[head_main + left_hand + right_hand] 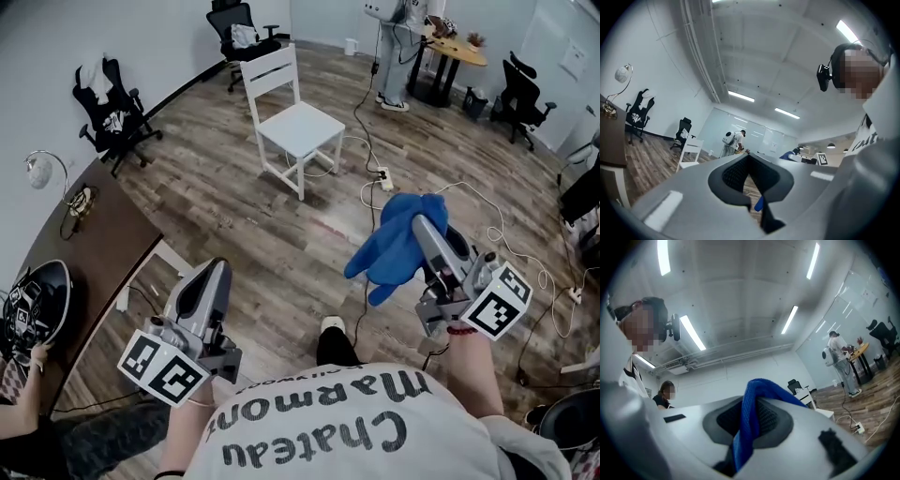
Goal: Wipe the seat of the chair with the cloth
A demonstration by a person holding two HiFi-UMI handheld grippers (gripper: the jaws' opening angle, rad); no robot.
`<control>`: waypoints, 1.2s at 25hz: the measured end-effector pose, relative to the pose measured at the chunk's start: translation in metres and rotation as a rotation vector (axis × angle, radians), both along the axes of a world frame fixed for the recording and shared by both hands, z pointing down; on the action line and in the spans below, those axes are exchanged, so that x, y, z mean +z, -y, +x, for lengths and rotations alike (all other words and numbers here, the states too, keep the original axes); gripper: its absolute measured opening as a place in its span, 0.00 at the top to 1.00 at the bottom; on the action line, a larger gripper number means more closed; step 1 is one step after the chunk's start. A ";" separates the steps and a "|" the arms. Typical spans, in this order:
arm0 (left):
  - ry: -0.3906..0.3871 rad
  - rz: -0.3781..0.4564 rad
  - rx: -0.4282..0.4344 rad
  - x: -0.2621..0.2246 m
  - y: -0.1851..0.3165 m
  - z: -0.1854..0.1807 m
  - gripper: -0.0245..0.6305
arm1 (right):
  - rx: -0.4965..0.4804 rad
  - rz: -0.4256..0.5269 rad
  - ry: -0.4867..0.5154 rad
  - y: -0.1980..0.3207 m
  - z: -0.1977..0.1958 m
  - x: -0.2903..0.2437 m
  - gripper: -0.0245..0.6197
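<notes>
A white wooden chair (300,125) stands alone on the wood floor, well ahead of me; it also shows small in the left gripper view (690,153) and the right gripper view (820,411). A blue cloth (396,242) hangs bunched from my right gripper (424,227), which is shut on it; the cloth (749,423) fills the slot between the jaws. My left gripper (222,269) is held low at the left, jaws closed together with nothing in them (749,157). Both grippers are far short of the chair.
A power strip with white cables (382,178) lies on the floor right of the chair. A dark desk (98,248) runs along the left. Black office chairs (117,114) stand by the walls. A person stands at a round table (459,49) at the back.
</notes>
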State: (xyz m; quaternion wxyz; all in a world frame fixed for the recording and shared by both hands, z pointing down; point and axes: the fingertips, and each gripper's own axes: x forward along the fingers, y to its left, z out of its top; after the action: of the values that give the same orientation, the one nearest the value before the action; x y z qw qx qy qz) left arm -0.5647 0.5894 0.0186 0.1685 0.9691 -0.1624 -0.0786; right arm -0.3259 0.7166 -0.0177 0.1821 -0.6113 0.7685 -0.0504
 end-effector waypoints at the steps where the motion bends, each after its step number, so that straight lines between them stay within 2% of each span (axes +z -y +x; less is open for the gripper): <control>1: 0.000 0.014 -0.008 -0.003 0.010 0.008 0.95 | -0.005 -0.001 0.005 0.010 0.011 -0.001 0.90; 9: -0.018 0.029 -0.128 -0.016 0.104 0.080 0.95 | -0.051 -0.004 -0.071 0.104 0.094 -0.019 0.90; 15: -0.020 0.048 -0.132 -0.014 0.153 0.137 0.95 | -0.080 0.004 -0.085 0.157 0.150 -0.021 0.90; 21: 0.022 0.034 -0.138 0.003 0.186 0.175 0.95 | -0.104 0.001 -0.070 0.198 0.174 -0.013 0.90; 26: 0.057 0.002 -0.161 0.015 0.208 0.190 0.95 | -0.109 -0.040 -0.028 0.220 0.185 0.006 0.90; 30: 0.077 0.008 -0.178 0.020 0.235 0.206 0.95 | -0.105 -0.057 -0.019 0.240 0.200 0.014 0.90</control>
State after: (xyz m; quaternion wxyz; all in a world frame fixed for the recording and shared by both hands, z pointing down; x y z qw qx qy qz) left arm -0.3586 0.3545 0.0388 0.1505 0.9537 -0.2541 -0.0565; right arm -0.1260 0.4770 -0.0033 0.1544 -0.5757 0.7994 -0.0759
